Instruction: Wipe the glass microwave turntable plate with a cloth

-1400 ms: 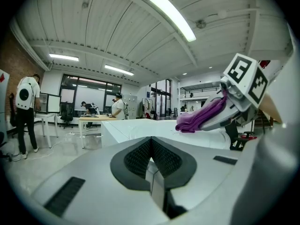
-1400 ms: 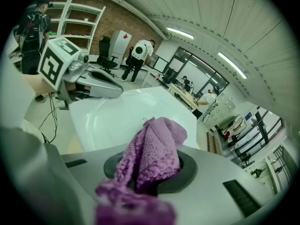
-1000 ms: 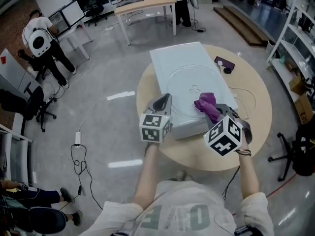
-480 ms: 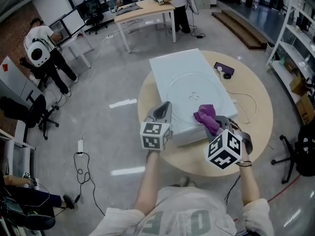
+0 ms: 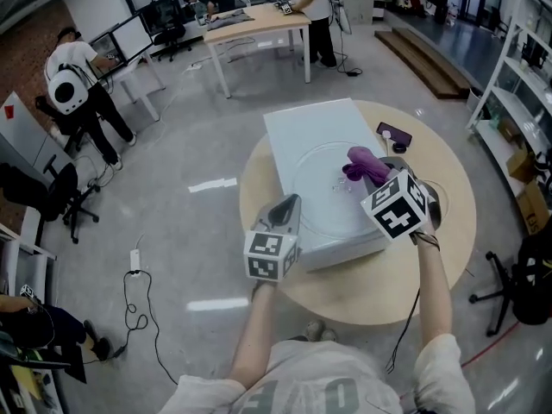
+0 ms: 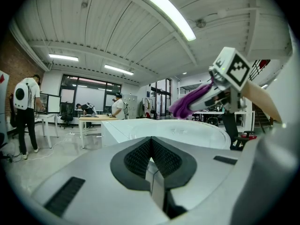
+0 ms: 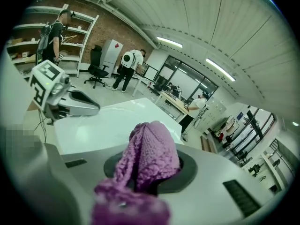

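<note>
The left gripper (image 5: 289, 203) is squeezed shut with nothing in it. Its arm reaches forward, low by the near left edge of the white box (image 5: 302, 123). The glass plate (image 5: 315, 184) lies flat on that box. The right gripper (image 5: 377, 172), arm stretched farther out, pinches the purple cloth (image 5: 360, 162) over the plate's right side.

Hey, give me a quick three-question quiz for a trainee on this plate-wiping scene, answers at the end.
1. Which tongs grip the purple cloth?
2. True or false: the glass plate lies on the floor.
3. The left tongs are: A) over the plate's middle, B) by the white slab's near-left corner, C) on a shelf.
Key: 1 right tongs; 2 false, the plate lies on the slab; 3 B.
</note>
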{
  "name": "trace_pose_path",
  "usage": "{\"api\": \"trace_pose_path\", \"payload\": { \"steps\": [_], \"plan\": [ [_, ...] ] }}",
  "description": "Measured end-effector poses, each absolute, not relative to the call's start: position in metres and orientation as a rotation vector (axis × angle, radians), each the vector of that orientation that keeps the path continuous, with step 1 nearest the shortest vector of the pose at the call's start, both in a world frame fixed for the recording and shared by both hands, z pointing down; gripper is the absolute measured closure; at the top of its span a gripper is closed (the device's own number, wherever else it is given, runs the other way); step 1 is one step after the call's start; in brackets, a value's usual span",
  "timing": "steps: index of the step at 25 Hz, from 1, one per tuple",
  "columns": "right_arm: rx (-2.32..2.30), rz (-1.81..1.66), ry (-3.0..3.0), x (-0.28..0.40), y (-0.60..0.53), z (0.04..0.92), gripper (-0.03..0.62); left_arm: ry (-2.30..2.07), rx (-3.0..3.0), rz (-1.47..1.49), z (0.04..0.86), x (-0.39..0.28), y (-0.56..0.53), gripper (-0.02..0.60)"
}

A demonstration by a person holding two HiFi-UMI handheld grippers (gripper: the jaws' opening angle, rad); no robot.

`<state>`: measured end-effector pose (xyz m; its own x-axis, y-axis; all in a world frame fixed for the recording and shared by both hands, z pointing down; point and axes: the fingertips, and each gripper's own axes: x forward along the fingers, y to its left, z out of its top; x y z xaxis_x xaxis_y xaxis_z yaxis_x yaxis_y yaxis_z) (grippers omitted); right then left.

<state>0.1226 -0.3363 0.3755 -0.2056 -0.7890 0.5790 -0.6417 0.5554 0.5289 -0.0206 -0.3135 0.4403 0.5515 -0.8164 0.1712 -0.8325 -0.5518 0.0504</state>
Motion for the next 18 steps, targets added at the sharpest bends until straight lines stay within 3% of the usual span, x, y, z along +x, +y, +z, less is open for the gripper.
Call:
{"api": "trace_pose_path", "payload": {
  "steps": [8,18],
  "plan": [
    [1.196,-0.132,-1.872,0.131,-0.409,0.407,0.545,-1.417,2.659,0.197,0.439,-0.023,-0.315,0.580],
    [1.161,-0.099,-1.878,0.132,-0.395,0.420,0.545,-1.428,2.652,0.204,0.442,-0.022,-0.311,0.580]
  ]
}}
